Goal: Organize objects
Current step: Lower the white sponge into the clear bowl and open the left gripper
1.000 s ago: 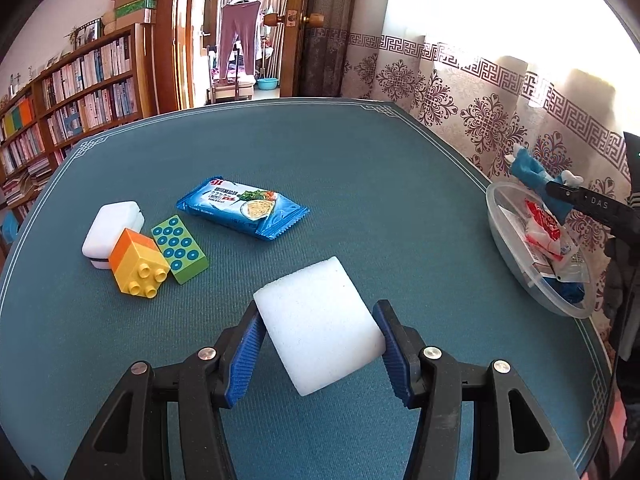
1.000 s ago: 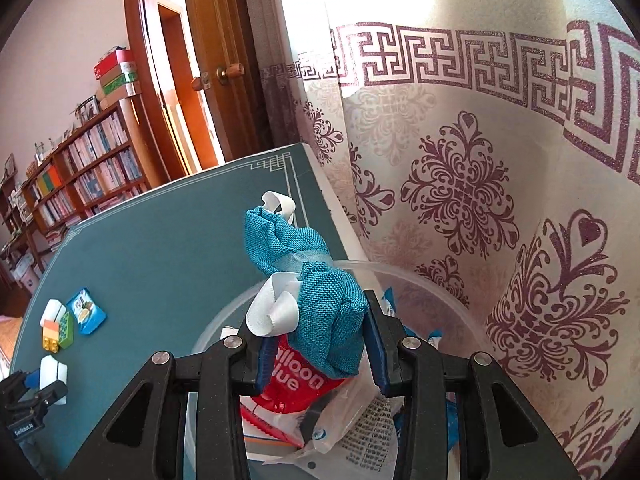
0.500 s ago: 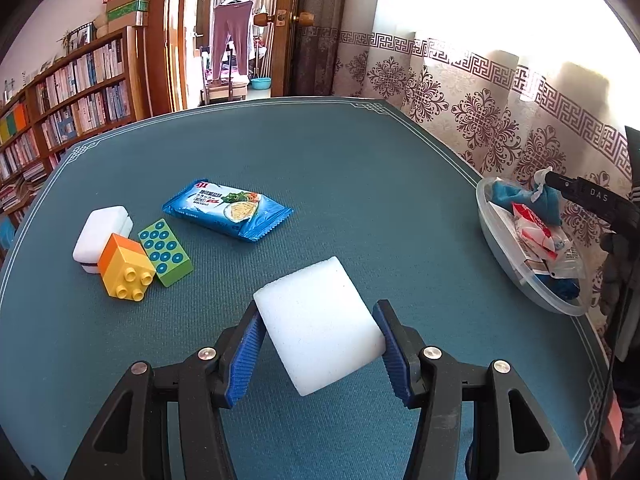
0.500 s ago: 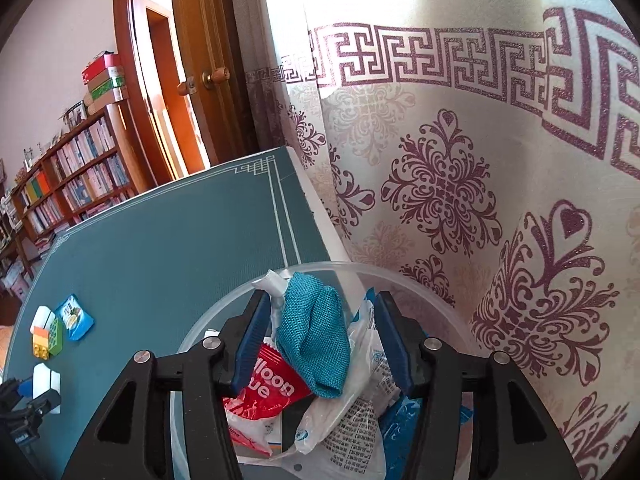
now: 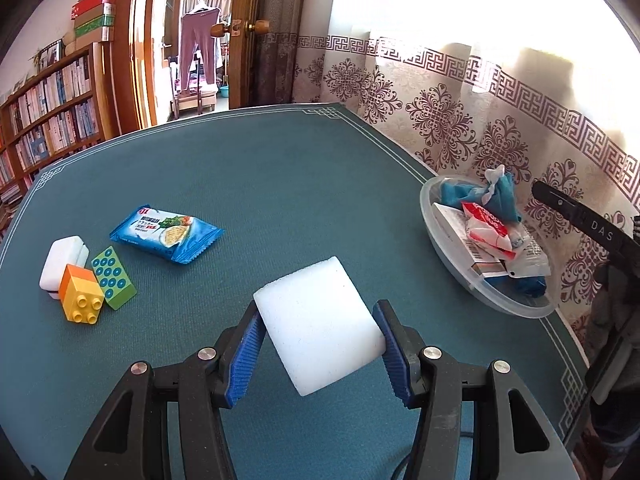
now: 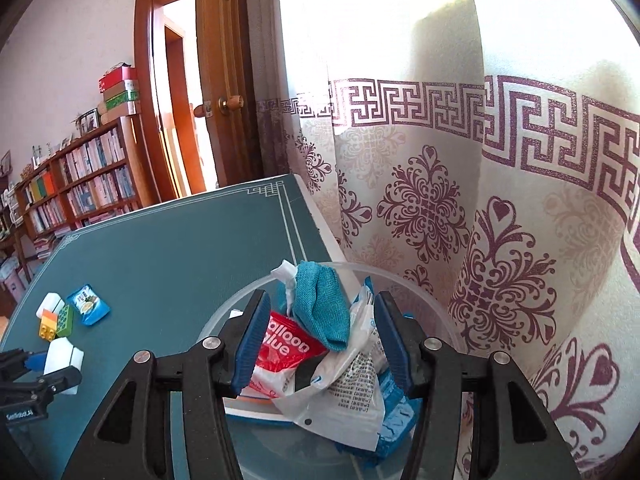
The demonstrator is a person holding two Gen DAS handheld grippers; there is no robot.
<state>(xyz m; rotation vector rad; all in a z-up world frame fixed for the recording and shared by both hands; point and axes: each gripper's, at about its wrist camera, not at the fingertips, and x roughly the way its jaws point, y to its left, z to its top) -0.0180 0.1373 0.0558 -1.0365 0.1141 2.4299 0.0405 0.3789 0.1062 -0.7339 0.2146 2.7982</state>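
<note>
Foam, a white block (image 5: pixel 320 326), sits clamped between the blue ribbed pads of the left hand-held gripper (image 5: pixel 319 354), tilted on one corner and carried above the green tabletop (image 5: pixel 280 184). Behind it on the left side of the tabletop lie a blue snack packet (image 5: pixel 166 234), a green studded brick (image 5: pixel 113 278), an orange and yellow brick (image 5: pixel 80 293) touching the green one, and a second white block (image 5: pixel 62 256) just behind the orange brick. At the right edge of the tabletop, close to the patterned curtain (image 5: pixel 460 120), stands a clear plastic bowl (image 5: pixel 508 304) already holding a teal cloth (image 5: pixel 500 200), a red and white pouch (image 5: pixel 486 230) and other packets. The right hand-held gripper (image 6: pixel 320 338) hangs over that bowl (image 6: pixel 444 312) with its jaws parted to a middling gap and nothing pressed between the pads; the teal cloth (image 6: pixel 322 304) lies loose on the pile inside, atop the red pouch (image 6: pixel 286 350) and a white printed bag (image 6: pixel 348 384), seen through the gap between the fingers. In the right wrist view the left hand-held gripper (image 6: pixel 52 364) shows at the lower left with its white block (image 6: pixel 64 354), well apart from the bowl, and the remaining bricks and packet lie further back on the tabletop (image 6: pixel 160 248)
</note>
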